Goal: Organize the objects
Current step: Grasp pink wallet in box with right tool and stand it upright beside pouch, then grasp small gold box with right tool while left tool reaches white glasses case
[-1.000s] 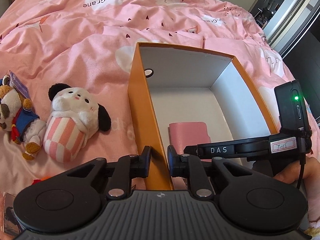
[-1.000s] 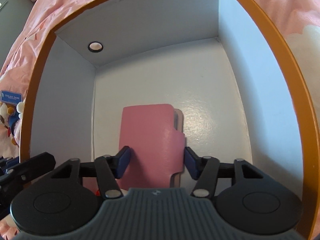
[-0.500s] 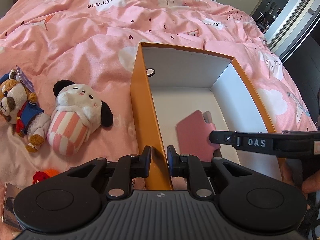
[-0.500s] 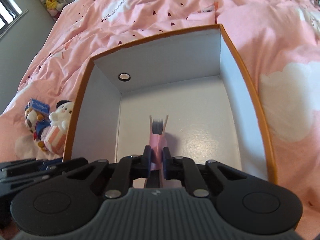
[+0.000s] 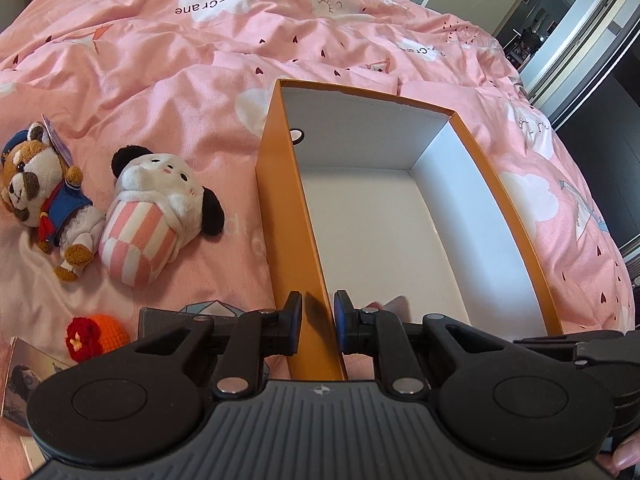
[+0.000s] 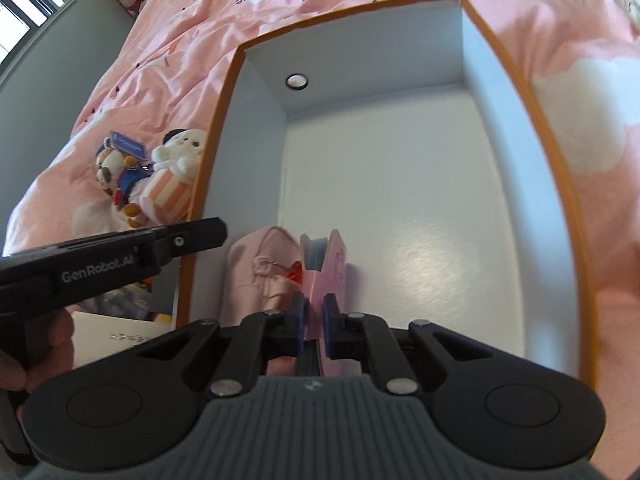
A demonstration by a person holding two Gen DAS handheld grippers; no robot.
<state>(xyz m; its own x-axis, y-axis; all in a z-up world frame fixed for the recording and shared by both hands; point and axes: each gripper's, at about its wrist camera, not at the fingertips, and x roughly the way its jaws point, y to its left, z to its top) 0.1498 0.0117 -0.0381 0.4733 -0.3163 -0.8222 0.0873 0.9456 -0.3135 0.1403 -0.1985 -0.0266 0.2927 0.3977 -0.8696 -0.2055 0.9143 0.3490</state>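
- Box (image 5: 280, 216): orange outside, white inside.
- Bedcover (image 5: 160, 60): pink, with white clouds and small dark red hearts.
- Plush dog (image 5: 160, 208): white, black ears, pink-and-white striped cup.
- Plush bear (image 5: 36, 184): brown and white, blue jacket.
- Notebook (image 6: 320, 276): pink cover.
- Crochet ball (image 5: 98, 336): orange and red.

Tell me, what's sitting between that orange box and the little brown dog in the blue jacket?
In the left wrist view, a white plush with black ears and a pink-striped body lies on the pink bedding between the orange box and the brown dog plush, next to the dog.
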